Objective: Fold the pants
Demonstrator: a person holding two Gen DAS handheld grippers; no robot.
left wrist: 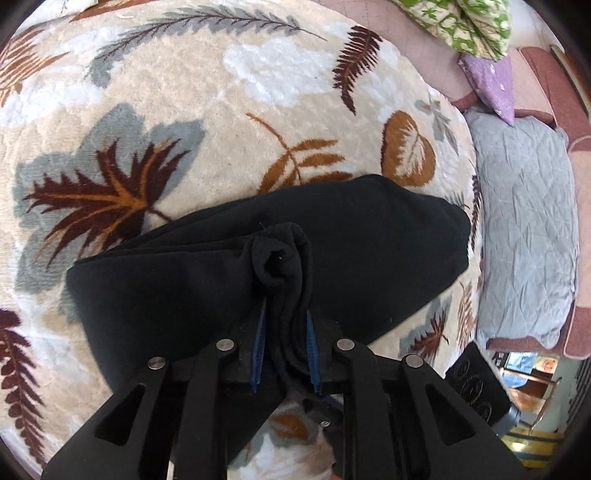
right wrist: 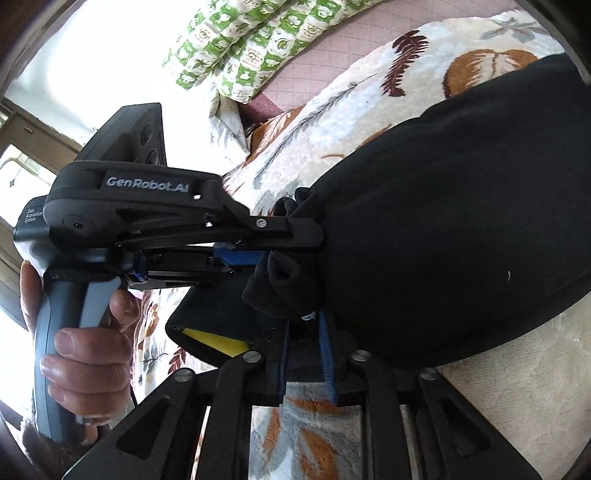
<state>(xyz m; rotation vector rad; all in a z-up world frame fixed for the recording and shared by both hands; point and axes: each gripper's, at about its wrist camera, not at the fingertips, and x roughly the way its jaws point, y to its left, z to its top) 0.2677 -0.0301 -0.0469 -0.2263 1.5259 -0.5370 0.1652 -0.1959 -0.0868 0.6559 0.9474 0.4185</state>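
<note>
The black pants [left wrist: 369,258] lie folded into a thick bundle on a leaf-patterned blanket [left wrist: 166,92]. My left gripper [left wrist: 286,325] points down at the bundle's near edge, and a bunched roll of black cloth fills the gap between its blue pads [left wrist: 260,332]. In the right wrist view the pants [right wrist: 461,240] fill the right side. My right gripper [right wrist: 304,332] has a wad of the same edge between its pads. The left gripper [right wrist: 317,240] comes in from the left just above it, held by a hand [right wrist: 85,332]. A yellow patch [right wrist: 214,339] shows inside a fold.
A green-and-white pillow [left wrist: 461,26], a purple cushion [left wrist: 491,81] and a grey quilted pad [left wrist: 524,221] lie to the right on a pink sheet. The blanket's edge runs beside the grey pad. Bright windows are at the left of the right wrist view.
</note>
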